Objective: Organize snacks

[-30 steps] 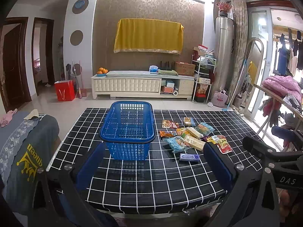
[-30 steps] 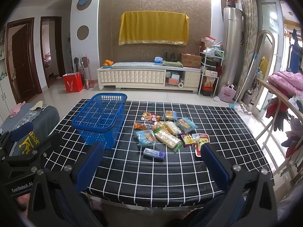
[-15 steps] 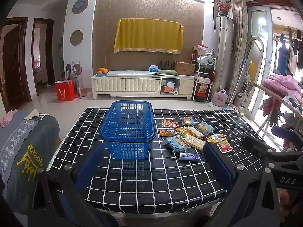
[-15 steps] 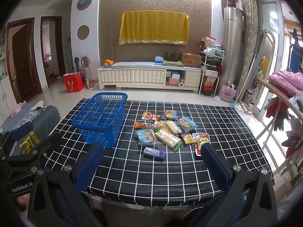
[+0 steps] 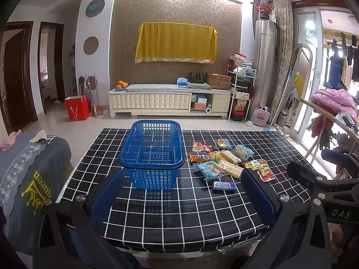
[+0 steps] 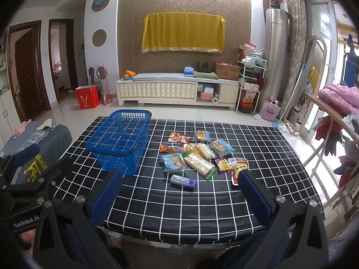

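An empty blue plastic basket [image 5: 152, 154] [image 6: 121, 141] stands on the black checked table [image 5: 179, 213] [image 6: 202, 206]. Right of it lies a pile of snack packets [image 5: 226, 161] [image 6: 197, 154], with a small blue gum pack [image 5: 224, 185] [image 6: 182, 181] nearest the front edge. My left gripper [image 5: 181, 195] is open and empty, held above the near edge, in front of the basket. My right gripper [image 6: 179, 197] is open and empty, held before the snacks. Each gripper also shows at the side of the other's view.
A chair draped in grey cloth [image 5: 29, 174] stands left of the table. A clothes rack with laundry [image 5: 332, 116] stands at the right. A white TV cabinet [image 5: 168, 100] and a red bag [image 5: 77, 107] are across the floor beyond.
The right wrist view has crept slightly forward toward the table. The left wrist view is unchanged. Both grippers stay open.
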### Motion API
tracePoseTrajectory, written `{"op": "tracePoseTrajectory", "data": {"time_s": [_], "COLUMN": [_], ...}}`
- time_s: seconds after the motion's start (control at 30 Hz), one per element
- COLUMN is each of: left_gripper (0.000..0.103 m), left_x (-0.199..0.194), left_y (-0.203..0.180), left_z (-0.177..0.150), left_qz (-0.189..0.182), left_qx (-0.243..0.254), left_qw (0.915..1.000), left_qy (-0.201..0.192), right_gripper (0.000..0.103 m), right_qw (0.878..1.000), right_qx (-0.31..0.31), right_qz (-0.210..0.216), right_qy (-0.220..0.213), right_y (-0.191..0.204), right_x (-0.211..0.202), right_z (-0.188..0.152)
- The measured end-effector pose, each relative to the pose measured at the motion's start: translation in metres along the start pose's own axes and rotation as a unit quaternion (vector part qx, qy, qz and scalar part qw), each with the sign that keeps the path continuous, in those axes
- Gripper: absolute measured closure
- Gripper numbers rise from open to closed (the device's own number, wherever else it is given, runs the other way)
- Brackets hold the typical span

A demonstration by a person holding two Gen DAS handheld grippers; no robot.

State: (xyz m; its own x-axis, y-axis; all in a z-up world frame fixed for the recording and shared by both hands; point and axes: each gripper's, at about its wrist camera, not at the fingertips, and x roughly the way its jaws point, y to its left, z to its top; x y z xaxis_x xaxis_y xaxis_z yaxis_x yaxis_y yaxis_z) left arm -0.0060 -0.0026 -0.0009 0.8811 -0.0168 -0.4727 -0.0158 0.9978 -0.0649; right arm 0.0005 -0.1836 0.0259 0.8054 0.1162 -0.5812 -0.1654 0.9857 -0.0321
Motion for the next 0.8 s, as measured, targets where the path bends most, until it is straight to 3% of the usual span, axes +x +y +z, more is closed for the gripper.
{"op": "tracePoseTrajectory", "data": {"time_s": [0.23, 0.47, 0.63, 0.8], "left_gripper": [0.0, 0.0, 0.0, 0.0], "left_x": [0.006, 0.033, 0.07, 0.12], "left_y": [-0.002, -0.016, -0.03, -0.053], "left_z": [0.013, 0.037, 0.06, 0.073], "left_qz": [-0.001, 0.003, -0.012, -0.033], "left_qx": [0.001, 0.015, 0.017, 0.032], "left_qw": [1.0, 0.9998, 0.9994, 0.9971], "left_qy": [0.003, 0.011, 0.027, 0.06], "right_gripper": [0.0, 0.0, 0.0, 0.0], "right_qw": [1.0, 1.0, 1.0, 0.999], "right_qx": [0.003, -0.001, 0.022, 0.015], "right_qz": [0.004, -0.02, 0.015, -0.004], "right_qy": [0.002, -0.005, 0.007, 0.051], "right_y": [-0.007, -0.023, -0.055, -0.089], "right_x": [0.009, 0.033, 0.059, 0.103], "right_z": [0.016, 0.042, 0.059, 0.067]}}
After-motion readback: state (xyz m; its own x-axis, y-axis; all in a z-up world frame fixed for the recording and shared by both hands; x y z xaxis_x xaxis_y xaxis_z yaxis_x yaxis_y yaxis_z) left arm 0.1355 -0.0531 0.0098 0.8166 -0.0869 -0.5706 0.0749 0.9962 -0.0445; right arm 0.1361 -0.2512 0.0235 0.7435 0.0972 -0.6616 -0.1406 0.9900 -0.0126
